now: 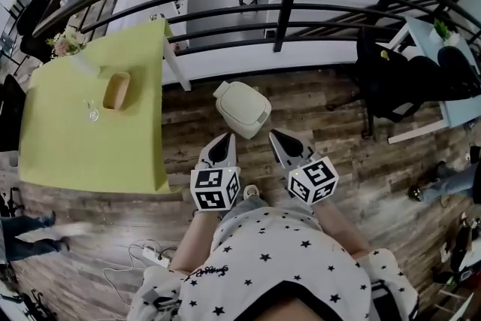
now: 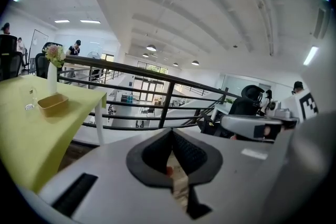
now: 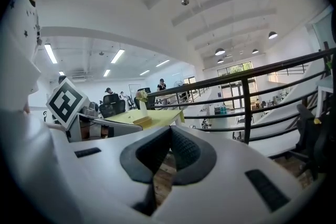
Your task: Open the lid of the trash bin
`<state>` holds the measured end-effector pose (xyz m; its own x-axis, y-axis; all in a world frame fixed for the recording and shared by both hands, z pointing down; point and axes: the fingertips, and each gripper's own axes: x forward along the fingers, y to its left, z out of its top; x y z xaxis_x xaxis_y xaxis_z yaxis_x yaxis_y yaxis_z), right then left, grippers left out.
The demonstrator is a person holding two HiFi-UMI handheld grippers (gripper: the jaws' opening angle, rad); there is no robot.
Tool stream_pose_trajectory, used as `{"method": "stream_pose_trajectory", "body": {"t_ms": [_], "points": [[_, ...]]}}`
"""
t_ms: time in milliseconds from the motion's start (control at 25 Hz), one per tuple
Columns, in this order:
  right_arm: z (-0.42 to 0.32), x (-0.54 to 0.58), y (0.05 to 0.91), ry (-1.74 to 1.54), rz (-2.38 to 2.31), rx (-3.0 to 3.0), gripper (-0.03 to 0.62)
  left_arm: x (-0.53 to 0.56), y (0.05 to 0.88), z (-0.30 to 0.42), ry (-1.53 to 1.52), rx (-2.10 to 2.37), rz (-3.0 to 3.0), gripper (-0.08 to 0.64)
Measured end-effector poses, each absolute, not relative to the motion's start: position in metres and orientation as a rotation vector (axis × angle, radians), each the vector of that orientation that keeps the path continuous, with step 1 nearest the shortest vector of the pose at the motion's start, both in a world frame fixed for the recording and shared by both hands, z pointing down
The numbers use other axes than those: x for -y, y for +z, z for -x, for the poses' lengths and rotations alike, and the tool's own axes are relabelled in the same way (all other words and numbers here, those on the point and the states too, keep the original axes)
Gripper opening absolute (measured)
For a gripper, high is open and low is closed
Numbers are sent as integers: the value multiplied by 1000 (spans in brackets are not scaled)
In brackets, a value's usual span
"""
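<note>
A cream trash bin with its lid down stands on the wooden floor in the head view, just ahead of both grippers. My left gripper points at the bin's near left side and my right gripper at its near right; each stops a little short of it. Both are shut with nothing between the jaws. In the left gripper view the left gripper has its tips together, and so does the right gripper in the right gripper view. Neither gripper view shows the bin.
A yellow-green table with a wooden tray, a glass and a flower vase stands to the left. A black railing runs behind the bin. A black office chair is at the right. A power strip lies on the floor.
</note>
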<state>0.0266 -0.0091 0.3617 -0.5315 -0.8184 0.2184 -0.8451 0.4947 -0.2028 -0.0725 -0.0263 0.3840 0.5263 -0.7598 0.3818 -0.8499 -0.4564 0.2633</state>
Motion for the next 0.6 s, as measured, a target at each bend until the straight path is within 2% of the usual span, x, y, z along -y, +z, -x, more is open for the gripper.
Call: {"method": "stream_pose_trajectory", "body": {"t_ms": [600], "points": [[-23, 78, 422, 560, -1382, 2561, -5, 81, 450, 93, 334, 1345, -2185, 11]]}}
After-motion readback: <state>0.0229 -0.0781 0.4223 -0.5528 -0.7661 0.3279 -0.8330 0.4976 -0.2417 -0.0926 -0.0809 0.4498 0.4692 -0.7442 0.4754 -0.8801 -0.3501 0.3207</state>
